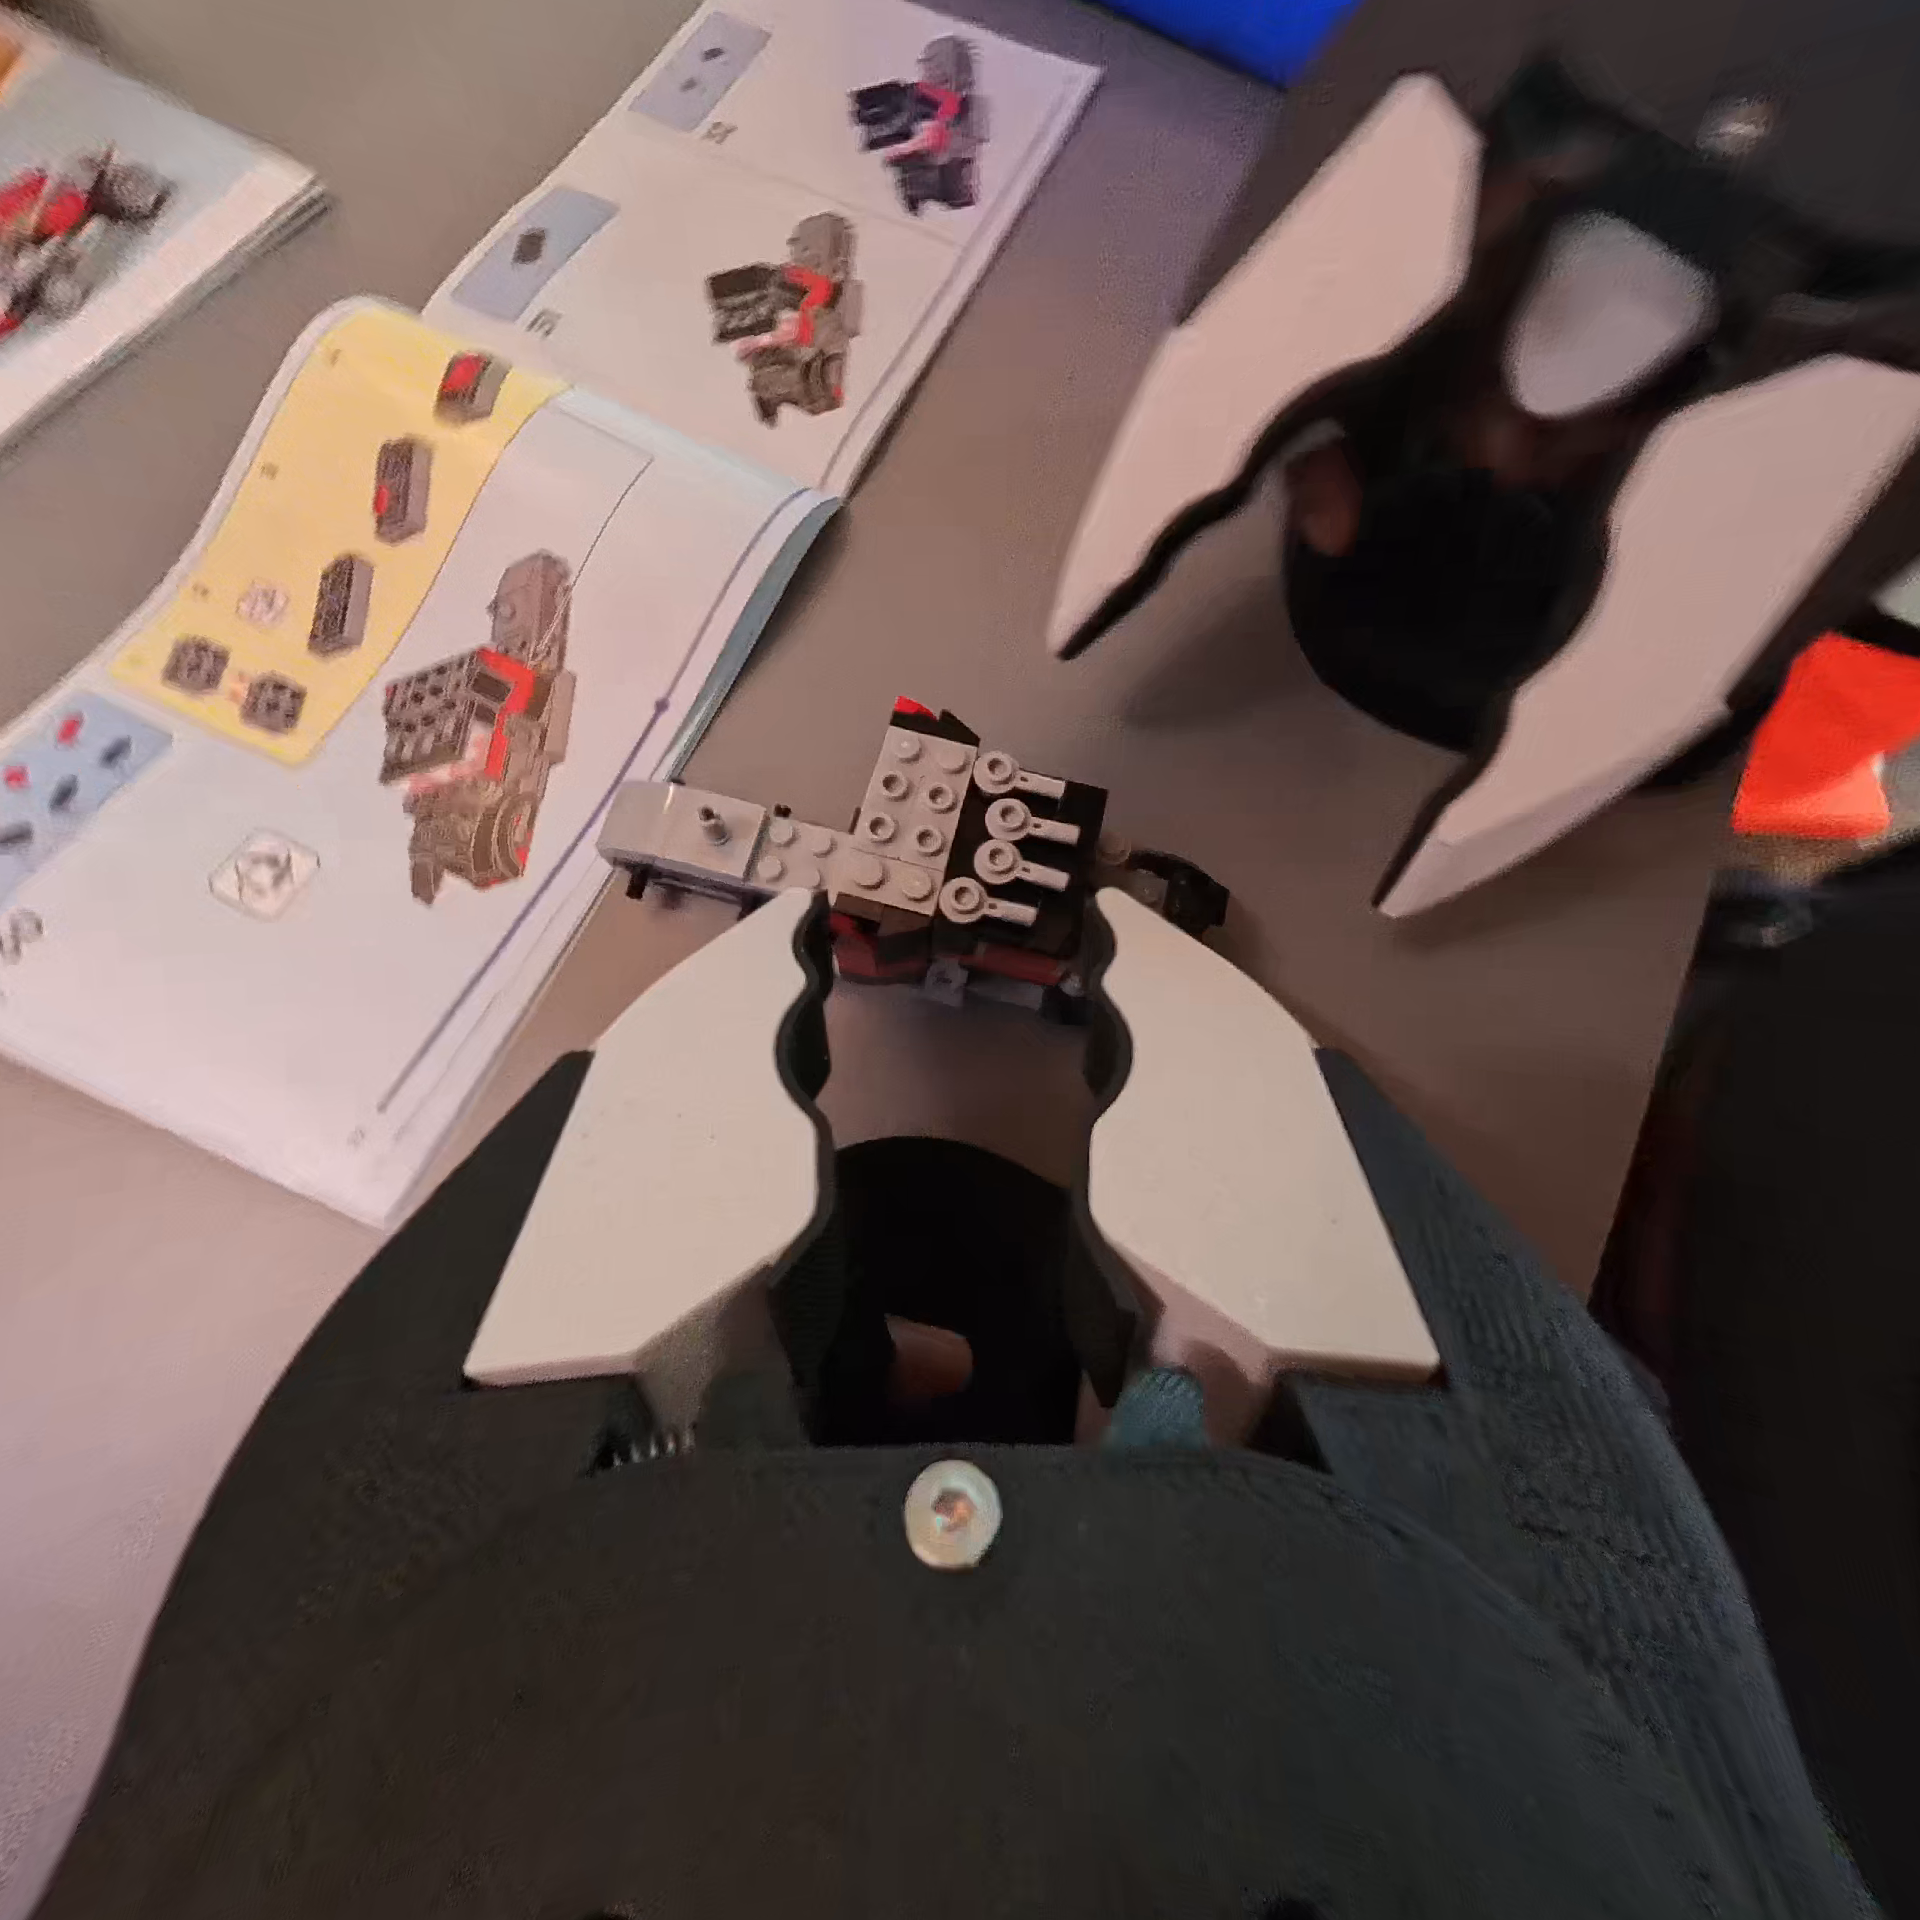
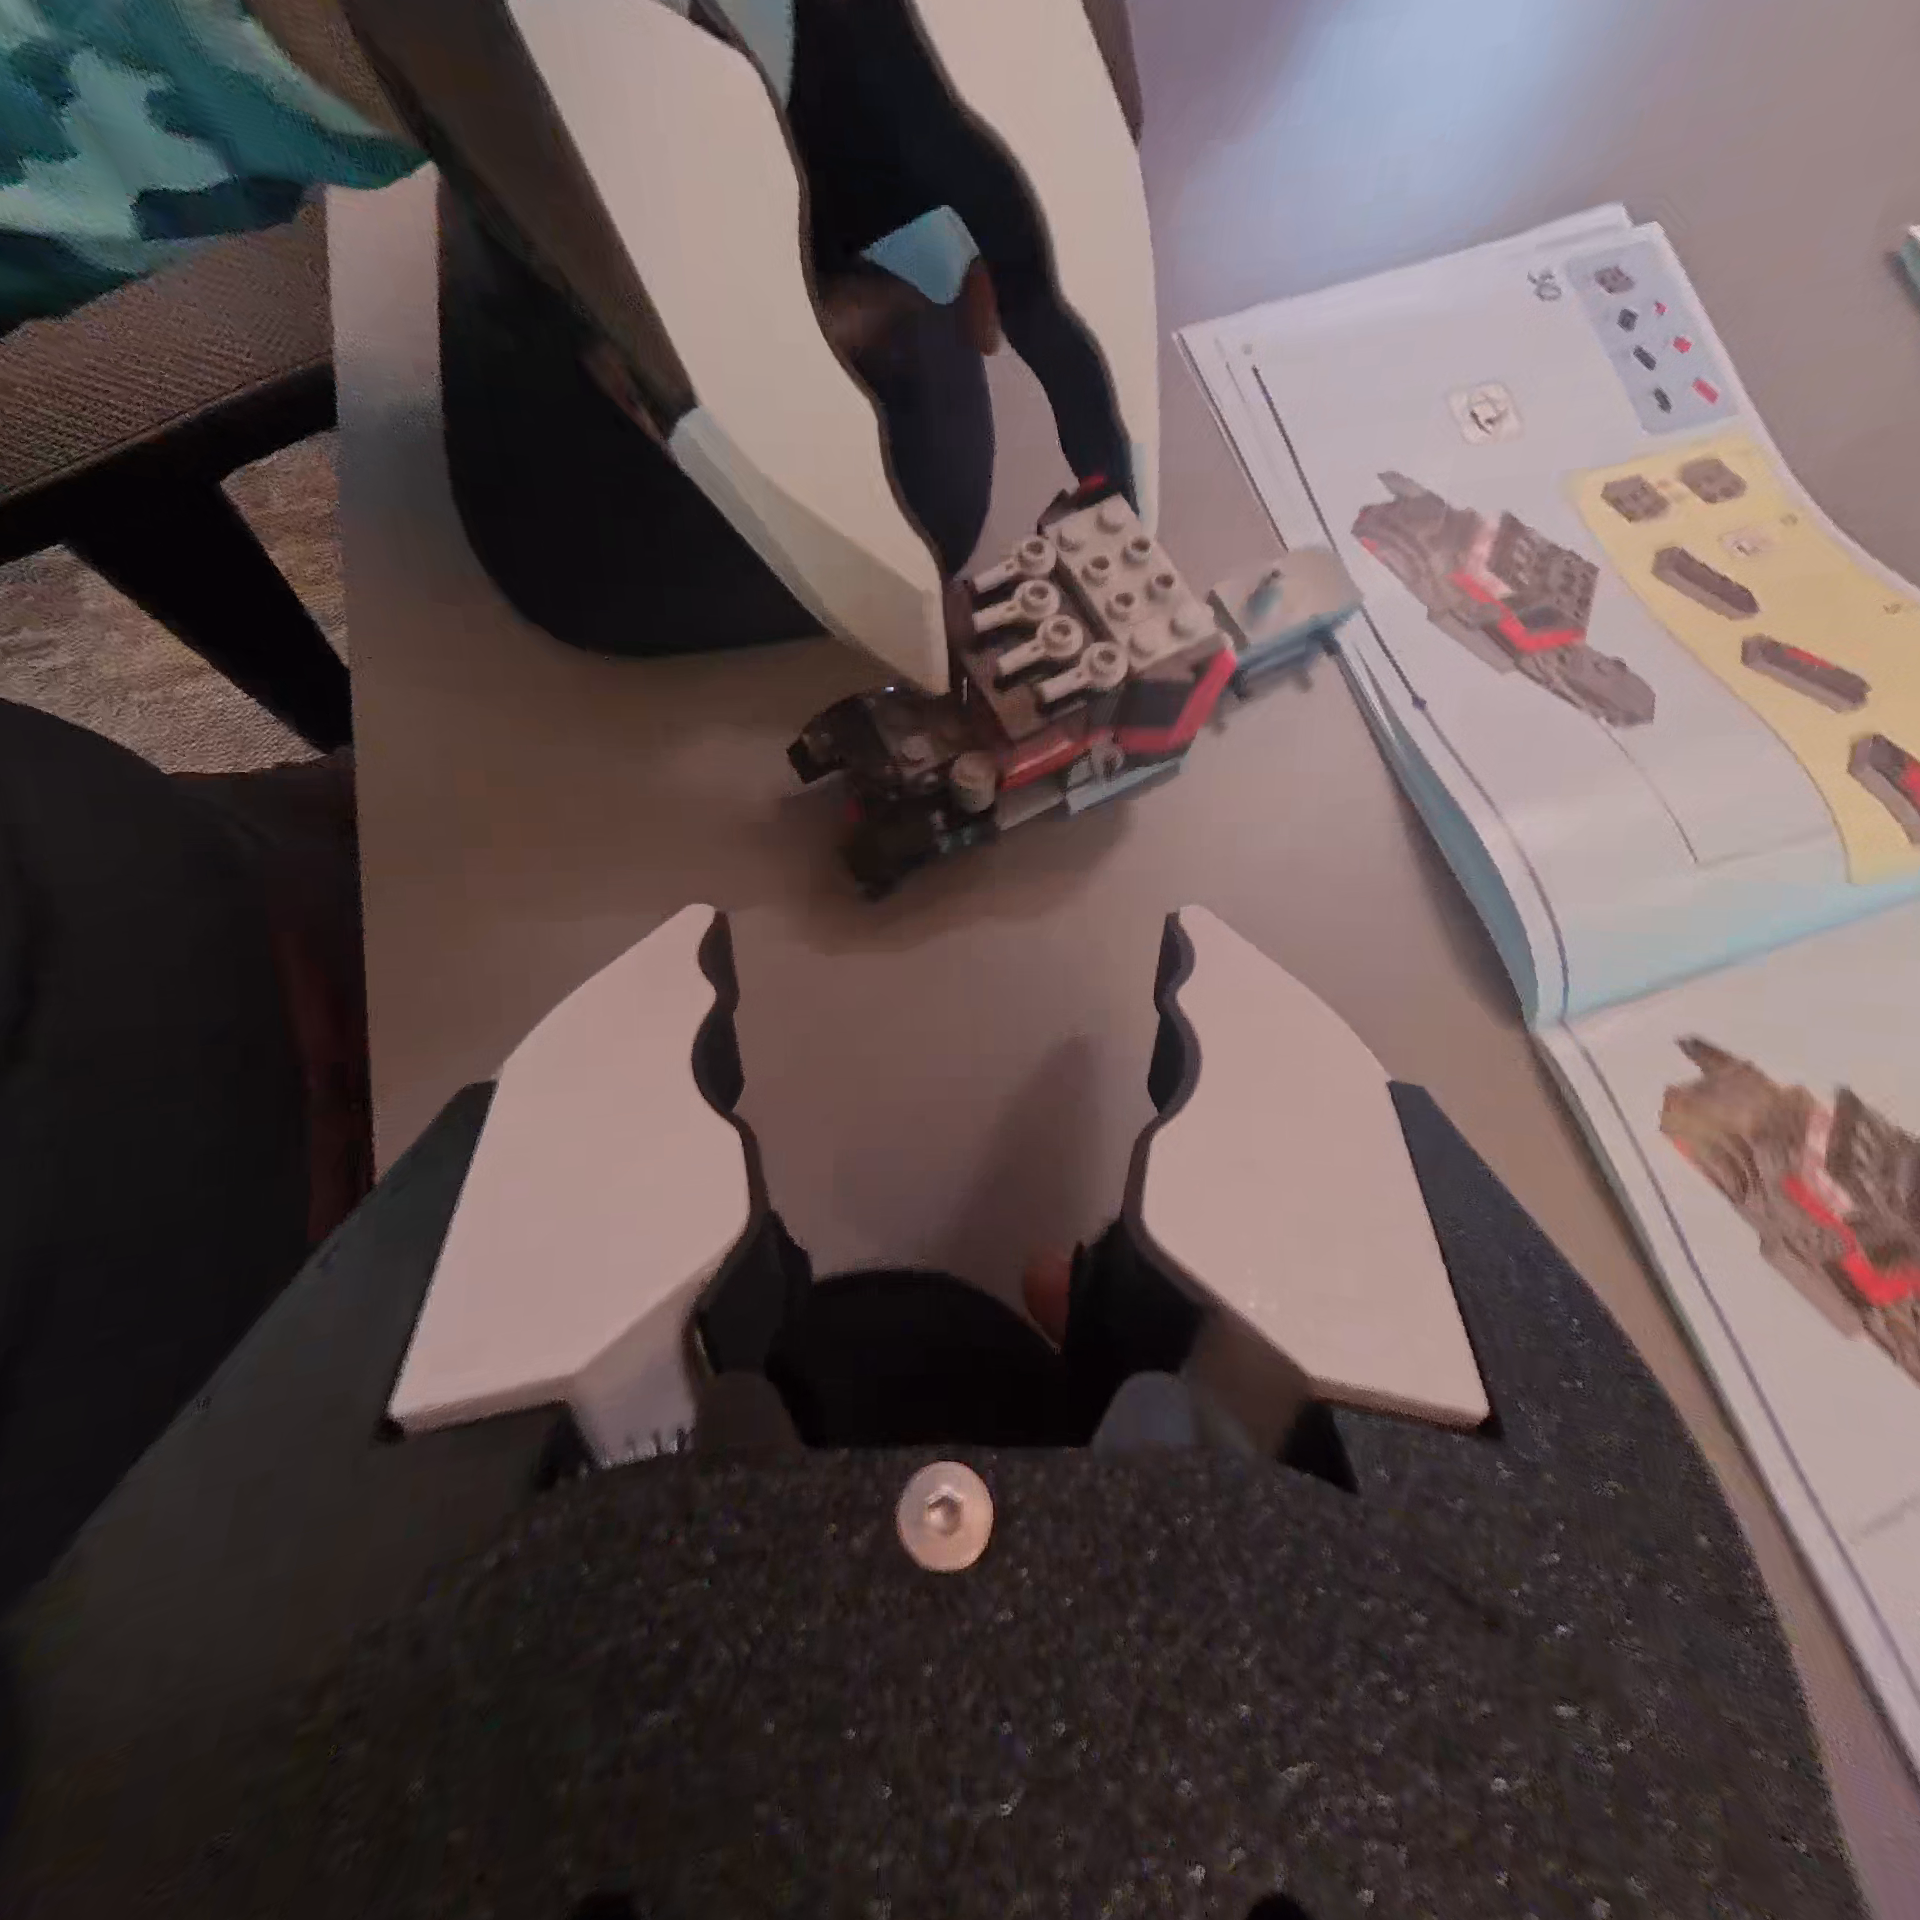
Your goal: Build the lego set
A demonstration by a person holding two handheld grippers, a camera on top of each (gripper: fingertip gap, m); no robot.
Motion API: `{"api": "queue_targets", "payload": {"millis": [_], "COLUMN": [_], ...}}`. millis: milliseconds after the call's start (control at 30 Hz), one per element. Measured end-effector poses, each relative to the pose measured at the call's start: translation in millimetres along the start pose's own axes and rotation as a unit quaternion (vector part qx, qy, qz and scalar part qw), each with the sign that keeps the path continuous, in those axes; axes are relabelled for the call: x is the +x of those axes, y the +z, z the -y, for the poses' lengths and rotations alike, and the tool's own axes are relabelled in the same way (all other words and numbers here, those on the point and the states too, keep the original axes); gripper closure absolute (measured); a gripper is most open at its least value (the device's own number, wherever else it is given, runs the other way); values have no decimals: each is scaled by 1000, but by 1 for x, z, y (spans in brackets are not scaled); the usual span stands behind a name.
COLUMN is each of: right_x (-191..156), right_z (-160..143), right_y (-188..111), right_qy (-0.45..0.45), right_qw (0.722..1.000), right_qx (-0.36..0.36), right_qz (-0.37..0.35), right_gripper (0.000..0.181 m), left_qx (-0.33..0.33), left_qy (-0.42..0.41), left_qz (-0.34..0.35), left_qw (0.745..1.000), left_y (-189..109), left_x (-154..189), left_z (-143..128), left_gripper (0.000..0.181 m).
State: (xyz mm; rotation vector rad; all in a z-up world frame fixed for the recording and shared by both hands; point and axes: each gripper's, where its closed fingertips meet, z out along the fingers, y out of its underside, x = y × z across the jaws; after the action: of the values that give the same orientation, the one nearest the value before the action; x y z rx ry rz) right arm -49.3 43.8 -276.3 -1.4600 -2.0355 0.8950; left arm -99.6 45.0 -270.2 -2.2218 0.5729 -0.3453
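Note:
A partly built lego model (image 1: 914,810) of grey, black and red bricks, with a grey studded top and a grey arm to its left, rests on the grey table (image 1: 1299,1039). My left gripper (image 1: 951,914) is shut on the model's near end, one finger on each side. In the right wrist view the model (image 2: 1101,603) sits between the left gripper's fingertips (image 2: 914,623). My right gripper (image 2: 945,920) is open and empty, a short way from the model. It also shows in the left wrist view (image 1: 1231,774), hovering to the model's right.
An open instruction booklet (image 1: 312,831) lies left of the model and shows in the right wrist view (image 2: 1558,675). A second booklet (image 1: 104,208) lies far left. An orange item (image 1: 1818,748) is at the right. The table edge (image 2: 353,727) and a chair (image 2: 156,343) are nearby.

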Motion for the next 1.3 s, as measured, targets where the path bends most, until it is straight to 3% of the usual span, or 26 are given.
{"api": "queue_targets", "payload": {"millis": [100, 200, 400, 500, 667, 733, 900, 1033, 1167, 1300], "right_x": [5, 8, 10, 14, 44, 63, 66, 62, 48, 49], "right_z": [-10, -15, -26, -25, -26, -25, -6, -19, -24, -25], "right_y": [-13, -16, -6, 2, 0, -7, -44, -48, -36, -36], "right_qy": [45, 61, 36, 24, -64, -57, 7, 27, 67, 57], "right_qw": [998, 997, 992, 990, 987, 984, 979, 964, 970, 967], "right_qx": [3, 4, -37, -58, -89, -94, 8, -25, -48, -63], "right_qz": [-37, -53, -113, -123, -120, -141, -202, -262, -228, -239], "right_gripper": [110, 110, 106, 126, 136, 137, 102, 78, 69, 69], "left_qx": [-1, 26, 61, 82, 90, 85, 54, 32, 40, 32], "left_qy": [-94, -113, -50, -30, 37, 42, -26, -52, -81, -74], "left_qz": [60, 72, 120, 139, 138, 143, 193, 246, 231, 228], "left_qw": [994, 991, 990, 986, 986, 985, 979, 967, 969, 970], "left_y": [9, 20, -25, -44, -46, -40, -24, -16, -10, -8], "left_x": [1, 16, 28, 32, 47, 46, 28, 11, 16, 17], "left_z": [6, 14, 10, 6, 11, 12, 3, 3, 8, 6], "left_gripper": [135, 128, 124, 125, 128, 127, 123, 84, 79, 78]}}
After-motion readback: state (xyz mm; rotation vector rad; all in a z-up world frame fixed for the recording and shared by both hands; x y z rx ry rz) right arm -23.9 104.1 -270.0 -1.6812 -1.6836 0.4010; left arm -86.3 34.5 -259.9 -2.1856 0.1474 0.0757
